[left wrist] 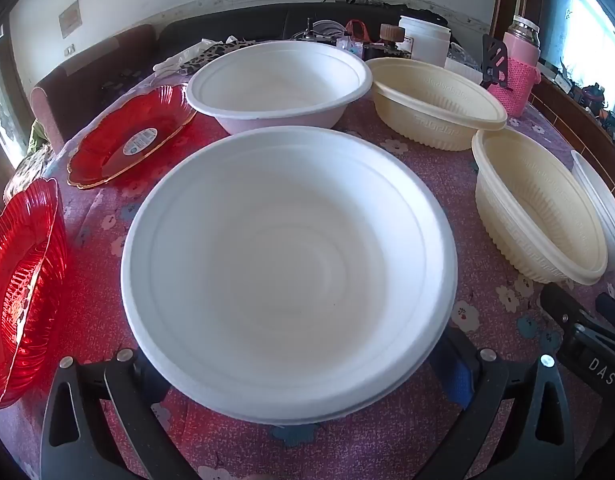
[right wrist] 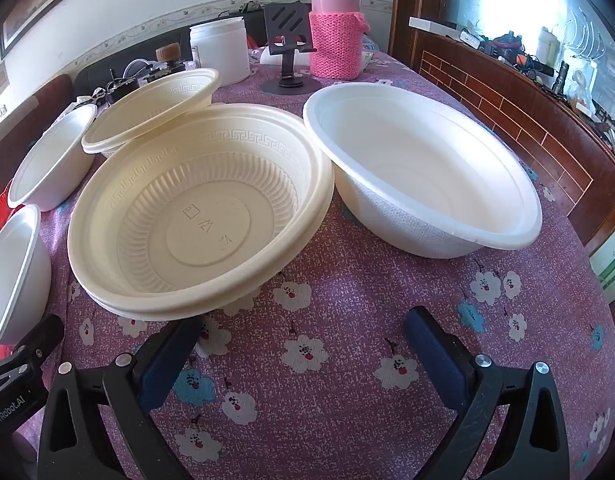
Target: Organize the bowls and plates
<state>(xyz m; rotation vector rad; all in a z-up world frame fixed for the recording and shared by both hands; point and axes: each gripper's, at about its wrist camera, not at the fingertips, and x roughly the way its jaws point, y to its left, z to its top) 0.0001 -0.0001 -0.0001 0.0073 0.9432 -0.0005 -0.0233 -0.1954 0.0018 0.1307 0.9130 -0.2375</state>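
Behind near white bowl [left wrist: 287, 276], left jaws' blue pads mostly hidden

matt white bowl [left wrist: 287, 272], glossy red plate [left wrist: 131, 136]

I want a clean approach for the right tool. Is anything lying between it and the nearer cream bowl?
No. In the right wrist view only bare flowered tablecloth lies between the open right tool and the cream bowl.

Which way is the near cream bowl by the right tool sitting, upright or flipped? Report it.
Upright. The near cream bowl shows its open mouth, ribbed inner wall and embossed base, resting on the tablecloth; nothing inside.
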